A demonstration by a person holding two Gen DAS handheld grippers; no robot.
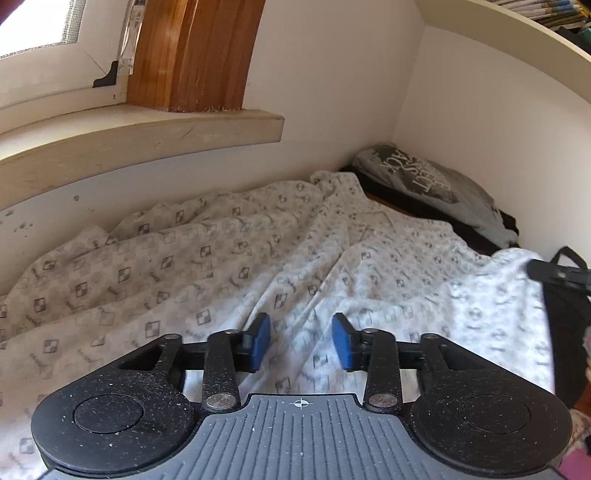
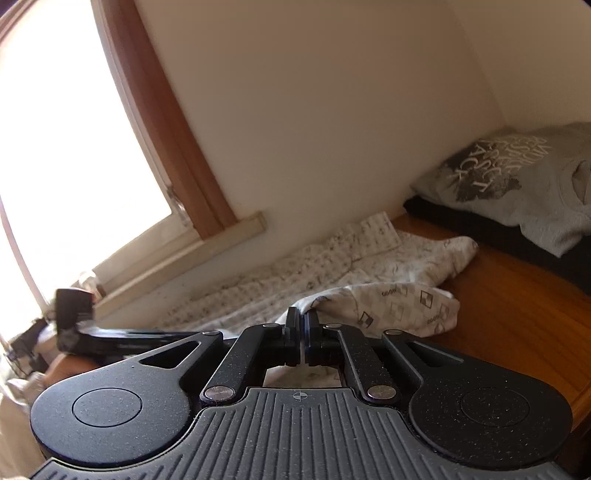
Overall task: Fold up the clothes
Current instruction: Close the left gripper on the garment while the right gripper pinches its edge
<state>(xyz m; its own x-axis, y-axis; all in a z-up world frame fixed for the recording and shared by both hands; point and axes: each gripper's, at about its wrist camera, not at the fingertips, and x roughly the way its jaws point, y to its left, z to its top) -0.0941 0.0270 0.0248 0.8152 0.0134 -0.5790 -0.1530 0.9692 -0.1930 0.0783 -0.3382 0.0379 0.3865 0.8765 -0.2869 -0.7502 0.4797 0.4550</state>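
Observation:
A white garment [image 1: 258, 266] printed with small grey squares lies spread and wrinkled on the wooden table [image 2: 517, 314]. My left gripper [image 1: 301, 341] is open just above its near part, blue pads apart, holding nothing. My right gripper [image 2: 304, 339] is shut on an edge of the same white garment [image 2: 388, 299] and holds that edge lifted off the table. The right gripper also shows in the left wrist view [image 1: 557, 275] at the garment's right edge. The left gripper also shows in the right wrist view [image 2: 74, 321] at far left.
A folded grey T-shirt with white lettering [image 1: 424, 181] lies on dark folded clothes at the far corner, against the white walls. A stone window sill [image 1: 140, 136] and a wooden window frame [image 1: 192, 55] run along the left. A white shelf [image 1: 517, 33] is overhead at right.

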